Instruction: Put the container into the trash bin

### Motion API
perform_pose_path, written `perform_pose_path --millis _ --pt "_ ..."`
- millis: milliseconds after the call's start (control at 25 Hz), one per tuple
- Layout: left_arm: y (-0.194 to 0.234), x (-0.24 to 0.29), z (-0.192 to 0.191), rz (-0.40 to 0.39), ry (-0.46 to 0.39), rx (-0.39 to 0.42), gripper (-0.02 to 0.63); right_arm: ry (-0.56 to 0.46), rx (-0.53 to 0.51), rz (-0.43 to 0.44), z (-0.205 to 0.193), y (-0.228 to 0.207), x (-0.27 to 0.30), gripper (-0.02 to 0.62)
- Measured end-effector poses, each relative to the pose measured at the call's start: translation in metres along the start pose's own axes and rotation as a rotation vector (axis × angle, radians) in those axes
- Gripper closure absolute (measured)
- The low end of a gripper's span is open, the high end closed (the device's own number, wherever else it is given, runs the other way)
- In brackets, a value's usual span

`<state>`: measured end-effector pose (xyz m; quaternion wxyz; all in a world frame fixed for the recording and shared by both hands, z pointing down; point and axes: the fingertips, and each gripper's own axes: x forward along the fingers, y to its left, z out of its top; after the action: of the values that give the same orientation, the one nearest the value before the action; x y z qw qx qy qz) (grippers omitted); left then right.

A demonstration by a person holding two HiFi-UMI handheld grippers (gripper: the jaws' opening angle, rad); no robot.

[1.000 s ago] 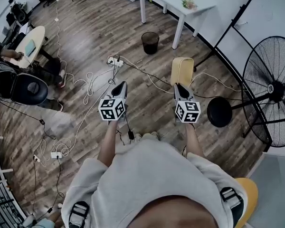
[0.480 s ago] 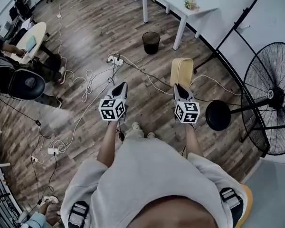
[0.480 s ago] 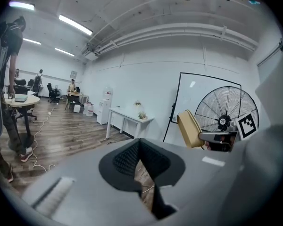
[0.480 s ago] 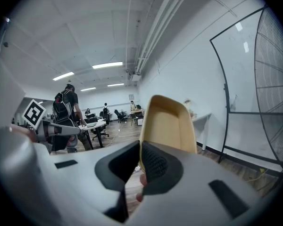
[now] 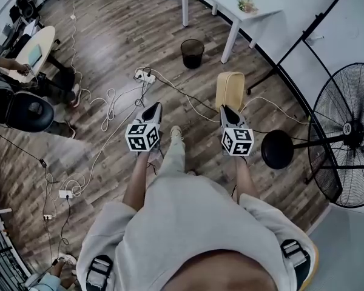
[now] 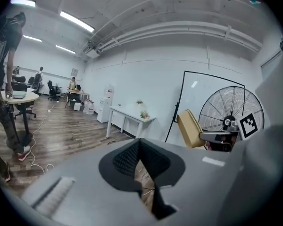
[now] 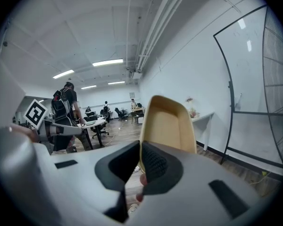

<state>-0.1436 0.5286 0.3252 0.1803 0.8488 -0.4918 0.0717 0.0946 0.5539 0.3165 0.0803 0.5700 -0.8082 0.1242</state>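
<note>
In the head view a tan, trough-shaped container (image 5: 230, 90) sticks out forward from my right gripper (image 5: 225, 110), which is shut on its near rim. In the right gripper view the container (image 7: 168, 122) rises upright between the black pads. My left gripper (image 5: 153, 109) is held level beside it, shut and holding nothing; its pads (image 6: 127, 158) meet at the tips. The black mesh trash bin (image 5: 192, 53) stands on the wood floor ahead, beyond both grippers and slightly left of the container. From the left gripper view the container (image 6: 189, 128) shows at the right.
A white table (image 5: 230, 6) stands just behind the bin. A large standing fan (image 5: 350, 139) and a black round stool (image 5: 277, 149) are at the right. Cables and a power strip (image 5: 144, 74) cross the floor ahead. A person sits at a round table (image 5: 35, 48) at the far left.
The person has stepped forward: a foot now shows between the grippers, and the stool and fan have slid back in view. The right gripper still holds the container.
</note>
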Motion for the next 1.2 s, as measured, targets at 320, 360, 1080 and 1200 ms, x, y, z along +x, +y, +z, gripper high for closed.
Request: perform_pose_path --millis 320,360,1080,1200 --pt "0.027 0.062 0.020 -0.023 0.005 -0.005 0.595 0.013 0.014 -0.027 0.011 -0.023 0.055 0.568" --pt "0.031 0.071 0.022 -0.026 0.008 -0.008 0.595 0.017 0.015 -0.029 0.014 -0.026 0.064 0.568" --pt "0.130 0.226 0.107 -0.085 0.039 -0.021 0.595 0.042 0.027 -0.086 0.076 -0.068 0.234 0.568" --pt "0.142 0.249 0.120 -0.097 0.043 -0.008 0.595 0.039 0.028 -0.096 0.085 -0.074 0.257 0.568"
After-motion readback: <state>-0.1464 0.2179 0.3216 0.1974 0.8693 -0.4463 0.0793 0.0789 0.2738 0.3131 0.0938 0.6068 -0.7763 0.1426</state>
